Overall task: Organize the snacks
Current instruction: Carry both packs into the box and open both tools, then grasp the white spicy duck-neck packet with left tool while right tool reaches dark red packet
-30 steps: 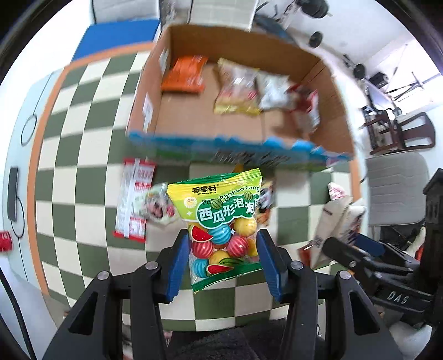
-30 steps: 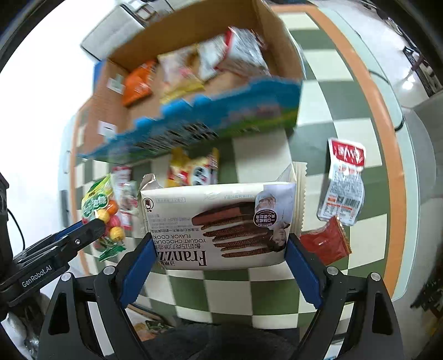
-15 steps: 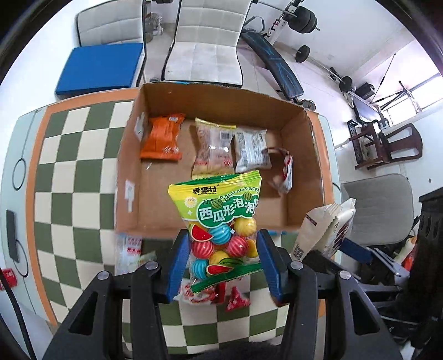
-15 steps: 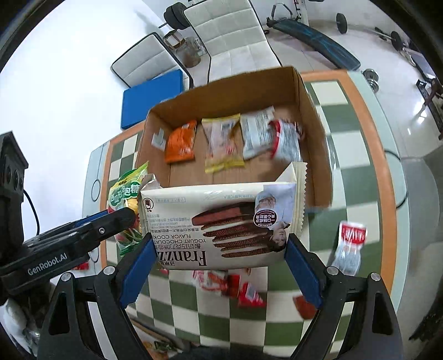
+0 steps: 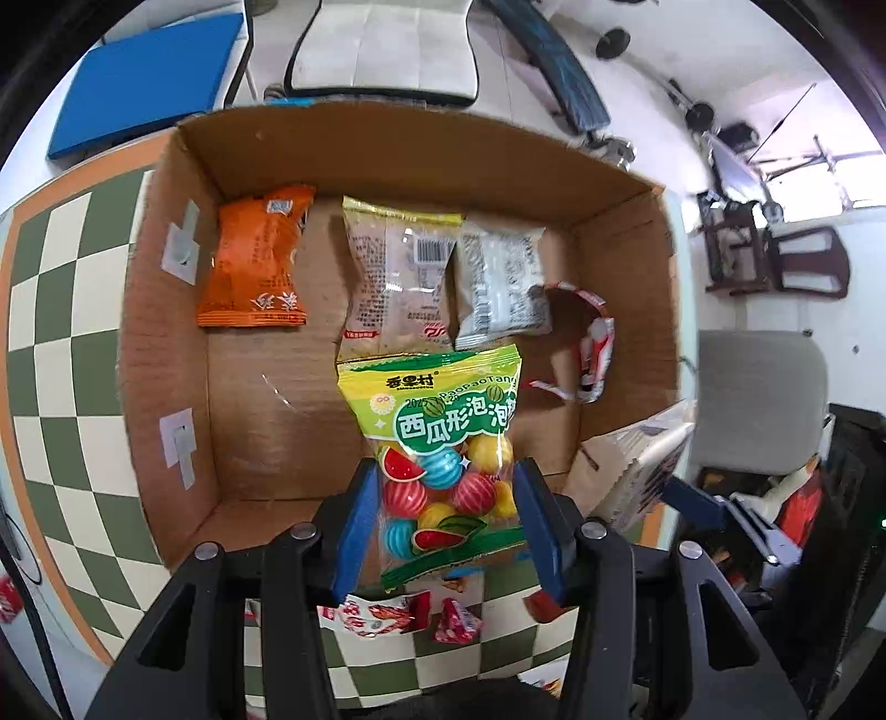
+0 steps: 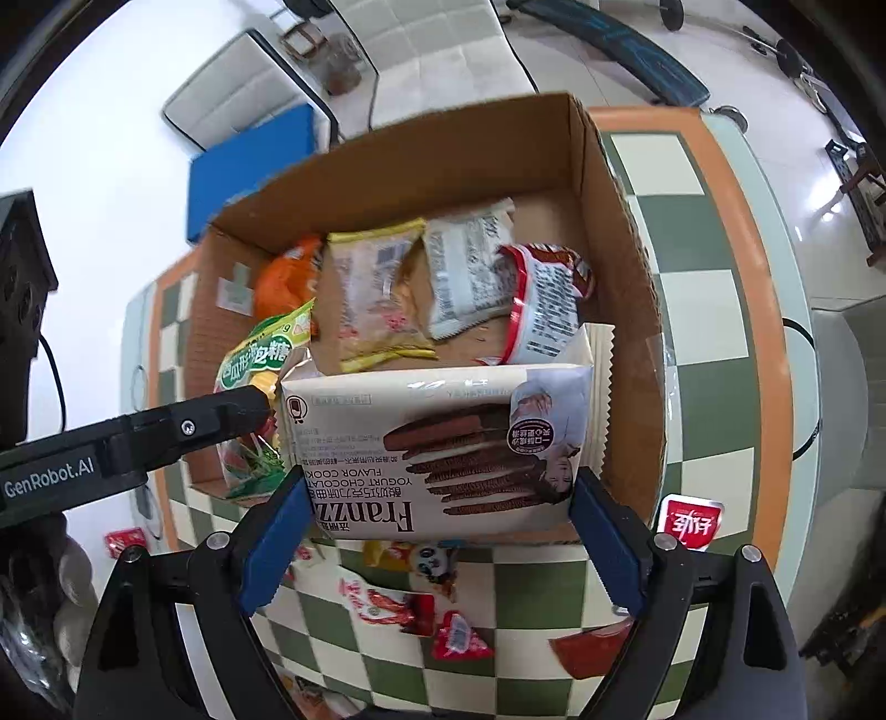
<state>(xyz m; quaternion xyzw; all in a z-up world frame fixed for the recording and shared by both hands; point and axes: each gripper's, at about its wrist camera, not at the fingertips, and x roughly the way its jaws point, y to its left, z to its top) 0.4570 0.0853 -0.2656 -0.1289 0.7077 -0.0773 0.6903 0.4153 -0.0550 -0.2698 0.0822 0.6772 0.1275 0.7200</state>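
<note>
Both grippers are over the box (image 5: 166, 343), pointing steeply down.

Left gripper (image 5: 446, 520): fingers clamped on the lower half of the candy bag (image 5: 443, 443), green and yellow with watermelon-striped balls inside. Bag hangs above the box's near-middle floor, top edge overlapping the clear pack below it. In the right view the same bag (image 6: 260, 354) sits at the box's left side, just beside the cookie pack.

Right gripper (image 6: 443, 531): fingers spread wide and gripping the cookie pack (image 6: 437, 443) by its two short ends. White Franzzi pack, print upside down from this view. It is held over the box's near wall, right half of the box.

Already on the box floor, along the far wall:
- orange pack (image 5: 255, 260), far-left
- clear pack (image 5: 396, 277) with yellow edging, middle, barcode side up
- silver pack (image 5: 498, 282) just right of it, the two overlapping slightly
- red-and-white pack (image 6: 540, 299), right of those, leaning on the right wall

Outside the box, on the checkered tabletop (image 6: 692, 310) on the near side: red-and-white sausage pack (image 6: 382, 603), small red triangular sweet (image 6: 459, 637), panda pack (image 6: 415, 554) partly under the cookie pack, red sachet (image 6: 692, 520) by the box's near-right corner. Another red item (image 6: 124, 543) lies near the tabletop's left edge.

White padded chairs (image 5: 382, 44) and a blue cushion (image 5: 144, 77) stand beyond the box's far wall.
</note>
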